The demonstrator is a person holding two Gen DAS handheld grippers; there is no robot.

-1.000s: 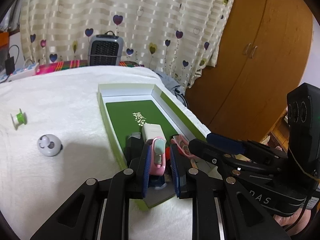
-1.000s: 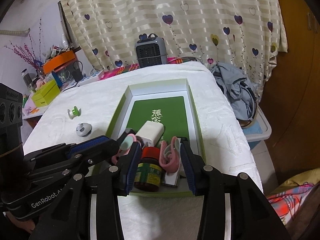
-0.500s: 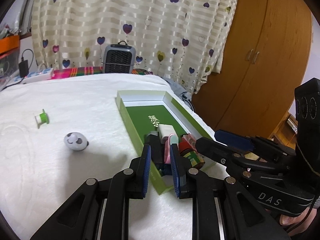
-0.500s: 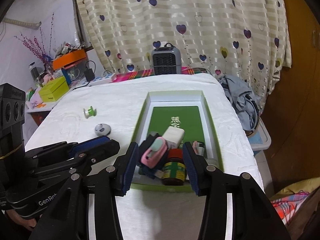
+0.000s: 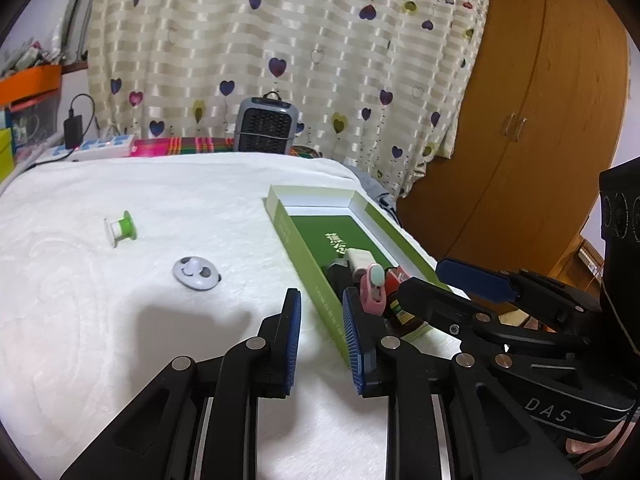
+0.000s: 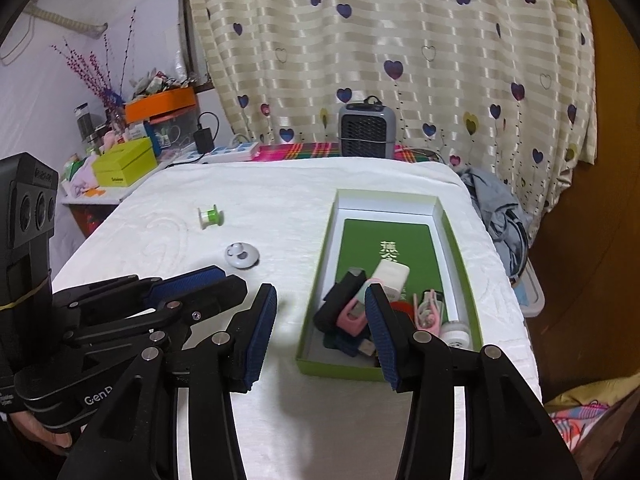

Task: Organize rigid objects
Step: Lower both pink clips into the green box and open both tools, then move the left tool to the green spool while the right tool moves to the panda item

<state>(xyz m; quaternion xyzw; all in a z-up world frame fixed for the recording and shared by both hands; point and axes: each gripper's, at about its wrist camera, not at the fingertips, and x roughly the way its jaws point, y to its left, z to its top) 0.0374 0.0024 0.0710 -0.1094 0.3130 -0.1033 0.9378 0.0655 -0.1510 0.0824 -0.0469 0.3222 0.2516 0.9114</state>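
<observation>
A green box [image 5: 304, 248] [image 6: 460, 248] lies on the white cloth. Its near end holds a pink clip [image 5: 374, 288] [image 6: 352, 314], a white block [image 6: 392, 276], a black piece [image 6: 344, 292] and other small items. A green spool [image 5: 120, 229] [image 6: 211, 216] and a grey round toy [image 5: 196, 273] [image 6: 241, 255] lie on the cloth left of the box. My left gripper [image 5: 320, 340] is open and empty, just left of the box's near corner. My right gripper [image 6: 322, 332] is open and empty, over the box's near left edge.
A small grey heater [image 5: 266, 126] [image 6: 366, 130] stands at the back before the heart-print curtain. A power strip [image 5: 94, 150] lies back left. A wooden wardrobe [image 5: 520, 120] is at the right. Cluttered shelves with a yellow-green box [image 6: 124, 162] stand left of the table.
Both grippers have pulled back and to the left from the box. The pink clip that was between my left fingers now lies in the box, and the left jaws are open.
</observation>
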